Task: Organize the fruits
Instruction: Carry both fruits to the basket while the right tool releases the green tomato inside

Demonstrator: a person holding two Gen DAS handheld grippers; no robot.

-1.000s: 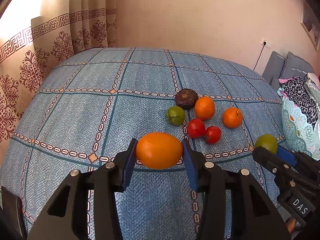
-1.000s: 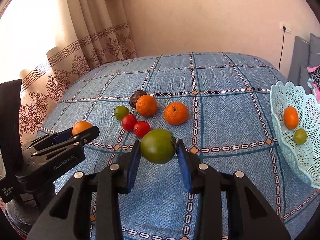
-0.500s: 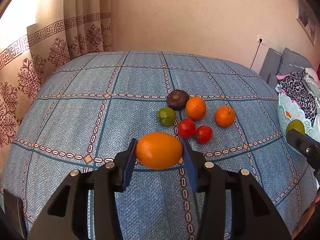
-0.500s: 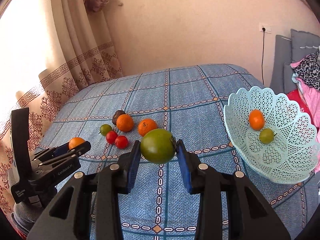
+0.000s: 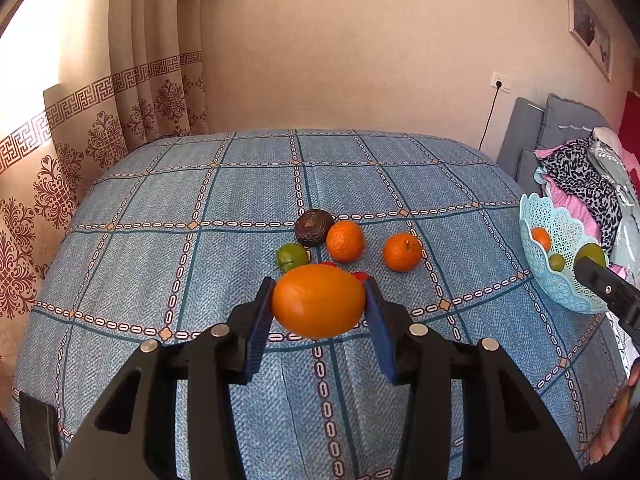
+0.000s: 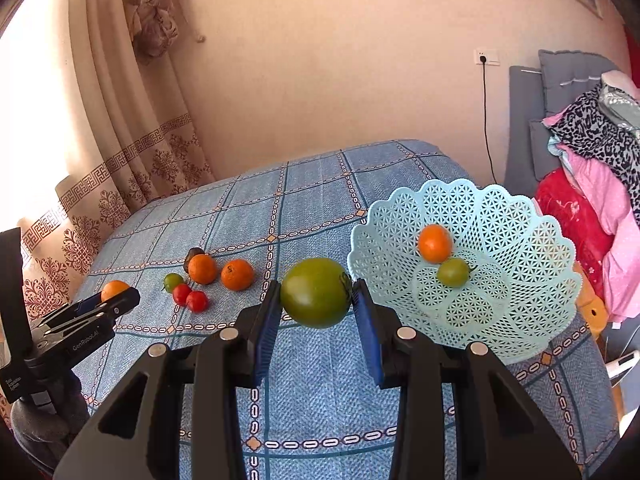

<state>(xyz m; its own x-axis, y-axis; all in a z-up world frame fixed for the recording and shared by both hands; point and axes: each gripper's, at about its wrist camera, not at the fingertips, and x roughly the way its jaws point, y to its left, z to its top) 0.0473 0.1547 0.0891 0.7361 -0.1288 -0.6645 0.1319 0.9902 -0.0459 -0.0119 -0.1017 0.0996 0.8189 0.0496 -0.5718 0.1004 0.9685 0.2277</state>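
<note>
The right gripper (image 6: 316, 300), clamping a green tomato (image 6: 315, 292), has swung toward the basket (image 6: 520, 320) now just beyond its fingers, ready for dropping, while the left gripper (image 5: 318, 312) grips an orange (image 5: 318, 306).

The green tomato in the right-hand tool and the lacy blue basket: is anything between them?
Nothing: the right wrist view shows only bare blue bedspread between the green tomato and the basket.
</note>
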